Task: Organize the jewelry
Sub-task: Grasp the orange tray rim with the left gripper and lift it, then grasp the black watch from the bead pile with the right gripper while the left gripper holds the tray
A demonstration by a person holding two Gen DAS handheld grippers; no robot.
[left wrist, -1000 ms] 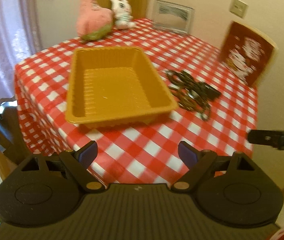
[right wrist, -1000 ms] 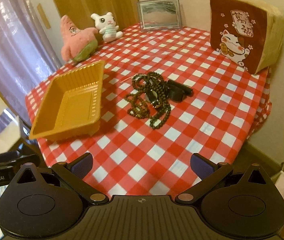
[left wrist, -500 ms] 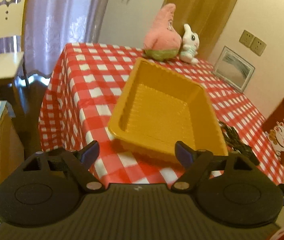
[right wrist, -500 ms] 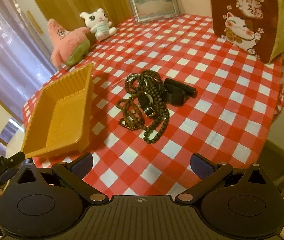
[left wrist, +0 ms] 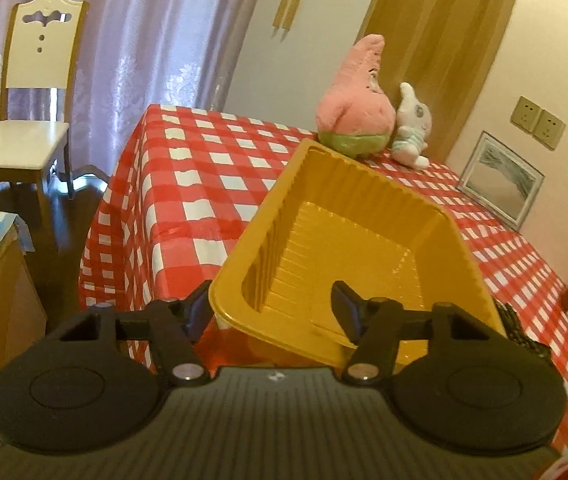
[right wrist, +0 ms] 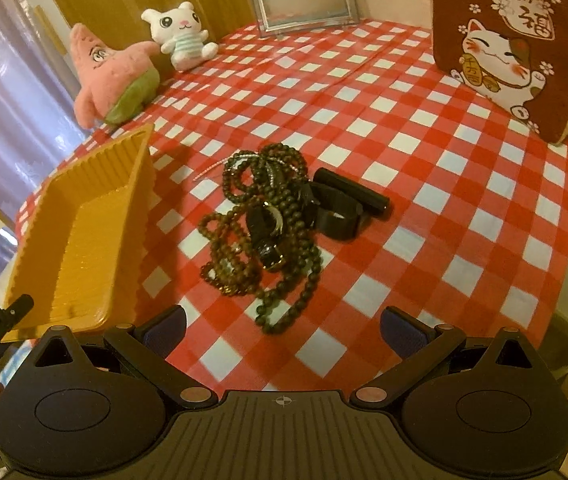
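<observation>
The left hand-held gripper [left wrist: 271,312] is closing astride the yellow tray's [left wrist: 364,216] near corner rim; seat the pads squarely before they pinch. The right hand-held gripper [right wrist: 281,330] hangs wide and empty. Farther off at its twelve o'clock, the tangled bead jewelry [right wrist: 259,228] lies on the desk [right wrist: 424,160], the tray at nine o'clock.

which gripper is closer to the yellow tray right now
Left. The left gripper straddles the near corner rim of the yellow tray, jaws closing. The right gripper hovers open before the jewelry pile, beside the tray.
</observation>
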